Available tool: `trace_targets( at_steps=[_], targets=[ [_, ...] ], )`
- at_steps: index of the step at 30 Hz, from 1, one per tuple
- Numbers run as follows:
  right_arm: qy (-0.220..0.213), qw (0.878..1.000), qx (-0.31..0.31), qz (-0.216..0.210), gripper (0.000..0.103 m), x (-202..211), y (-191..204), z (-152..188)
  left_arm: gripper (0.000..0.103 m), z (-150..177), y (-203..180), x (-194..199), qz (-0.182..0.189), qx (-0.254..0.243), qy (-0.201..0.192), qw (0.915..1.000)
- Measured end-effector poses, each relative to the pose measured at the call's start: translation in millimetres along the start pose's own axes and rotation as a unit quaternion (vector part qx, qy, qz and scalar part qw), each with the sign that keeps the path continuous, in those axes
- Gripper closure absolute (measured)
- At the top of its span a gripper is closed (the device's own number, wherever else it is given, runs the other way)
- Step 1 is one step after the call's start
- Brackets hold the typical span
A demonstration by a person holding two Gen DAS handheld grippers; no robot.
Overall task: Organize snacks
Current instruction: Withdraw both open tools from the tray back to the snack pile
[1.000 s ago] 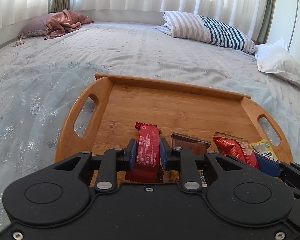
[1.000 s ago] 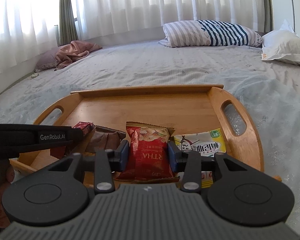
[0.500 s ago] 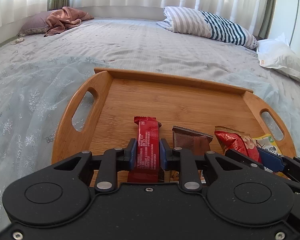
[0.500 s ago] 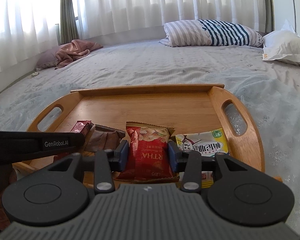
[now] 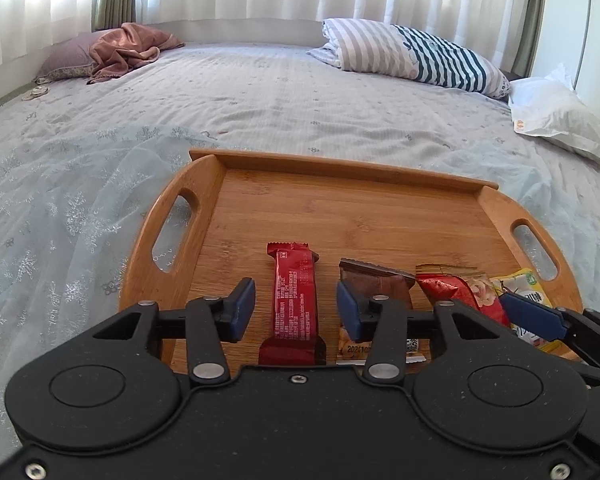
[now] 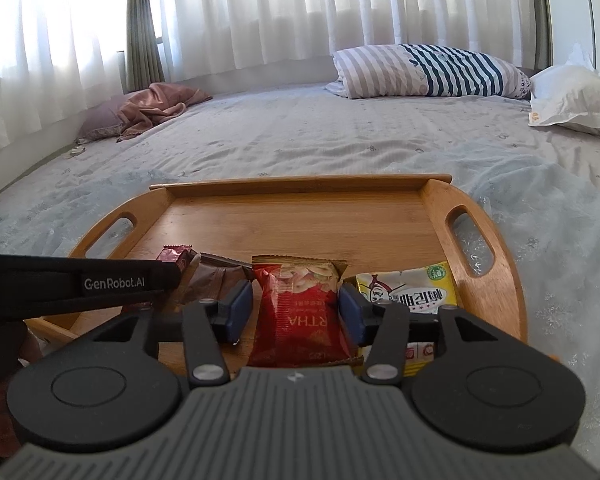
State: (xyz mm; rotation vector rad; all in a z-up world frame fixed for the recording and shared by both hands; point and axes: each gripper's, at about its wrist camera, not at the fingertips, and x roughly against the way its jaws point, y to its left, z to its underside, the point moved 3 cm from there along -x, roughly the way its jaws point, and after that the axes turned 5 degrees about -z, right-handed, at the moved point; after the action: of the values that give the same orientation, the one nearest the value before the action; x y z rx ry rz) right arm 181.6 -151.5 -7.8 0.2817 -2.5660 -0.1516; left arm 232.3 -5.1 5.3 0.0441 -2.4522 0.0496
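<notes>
Wooden tray (image 5: pixel 380 216): bamboo-like grain, smooth, low sheen
Red snack bar (image 5: pixel 294 300), brown bar (image 5: pixel 380 284), red nut packet (image 6: pixel 300 308), yellow packet (image 6: pixel 416 292): glossy crinkled film wrappers
Left gripper (image 5: pixel 296 308): matt black speckled plastic, blue rubbery-looking pads, bright metal screws
Right gripper (image 6: pixel 296 312): ribbed grey matt plastic housing
Bedspread (image 5: pixel 260 100): soft matt cloth, wrinkled
Striped pillow (image 6: pixel 428 72): woven cloth
Curtains (image 6: pixel 300 12): sheer white fabric
Pink cloth (image 5: pixel 128 48): faint satin shine

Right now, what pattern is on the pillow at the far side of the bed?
The pillow has grey-and-white stripes turning to dark teal-and-white stripes, clearest in the right wrist view.
</notes>
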Motion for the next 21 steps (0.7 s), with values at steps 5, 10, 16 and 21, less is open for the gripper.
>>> trace_targets(
  at_steps=[5, 10, 16, 21],
  targets=[
    [-0.008, 1.000, 0.008, -0.001, 0.033, 13, 3, -2, 0.043, 0, 4, 17, -0.003, -0.001, -0.009, 1.0000],
    [-0.012, 1.000, 0.011, -0.003, 0.028, 28, 2, 2, 0.028, 4, 5, 41, 0.001, -0.016, -0.025, 0.9996],
    [-0.019, 1.000, 0.018, -0.005, 0.020, 49, 4, 10, 0.021, 14, 9, 74, 0.004, -0.026, -0.041, 0.9988],
    [-0.020, 1.000, 0.020, -0.009, 0.017, 67, 6, 18, 0.017, 26, 9, 100, 0.005, -0.044, -0.051, 0.9977]
  ],
)
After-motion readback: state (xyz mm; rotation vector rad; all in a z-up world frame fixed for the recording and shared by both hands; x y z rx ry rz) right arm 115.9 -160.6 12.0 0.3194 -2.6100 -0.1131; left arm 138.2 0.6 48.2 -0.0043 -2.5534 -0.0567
